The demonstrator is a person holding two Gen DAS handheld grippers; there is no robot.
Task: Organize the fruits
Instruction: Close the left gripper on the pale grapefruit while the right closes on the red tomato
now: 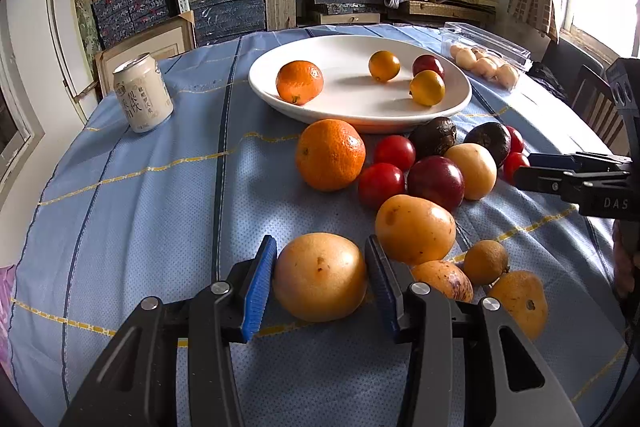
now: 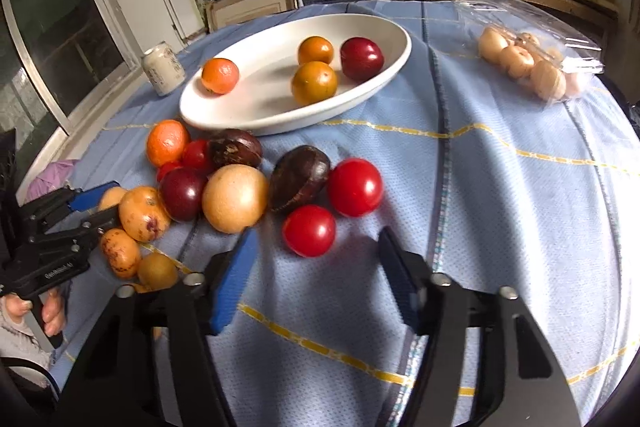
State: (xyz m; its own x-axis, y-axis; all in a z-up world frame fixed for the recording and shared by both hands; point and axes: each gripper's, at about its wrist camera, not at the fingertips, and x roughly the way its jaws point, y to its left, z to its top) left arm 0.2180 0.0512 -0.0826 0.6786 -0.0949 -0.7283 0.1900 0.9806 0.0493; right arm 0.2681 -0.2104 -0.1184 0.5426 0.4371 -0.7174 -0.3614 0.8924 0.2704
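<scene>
So the left gripper [image 1: 320, 277] has its jaws on either side of a big yellow fruit [image 1: 320, 277], blue pads right up against the skin on both sides as far as I can tell. Looks like a grip, but the fruit is still sitting on the cloth, not lifted. The right gripper [image 2: 316, 259] has its jaws spread wide with nothing between them, hovering just short of a red tomato [image 2: 309, 231].

Moving outward, the loose pile is right there on the desk [image 1: 120, 207]. Beside the left gripper there are several more yellow fruits, including a bigger one [image 1: 415, 229] just past the right pad. Beyond those: a dark red plum [image 1: 436, 182], more tomatoes, two dark brown wrinkly fruits [image 2: 298, 179], a pale round one [image 2: 235, 197], and a large orange [image 1: 330, 154] close to the plate's front edge.

Further back, the white plate [image 1: 340, 115] holds only four pieces: a small orange [image 1: 299, 82], two little yellow-orange fruits and one dark red one [image 2: 362, 59].

My read: this is early days. Four in the plate, well over a dozen still out on the cloth, so most of the job is left. There's also a clear plastic box of pale fruits [image 2: 532, 67] off to the side, and a drink can [image 1: 143, 93] that isn't part of this, I'd guess.
</scene>
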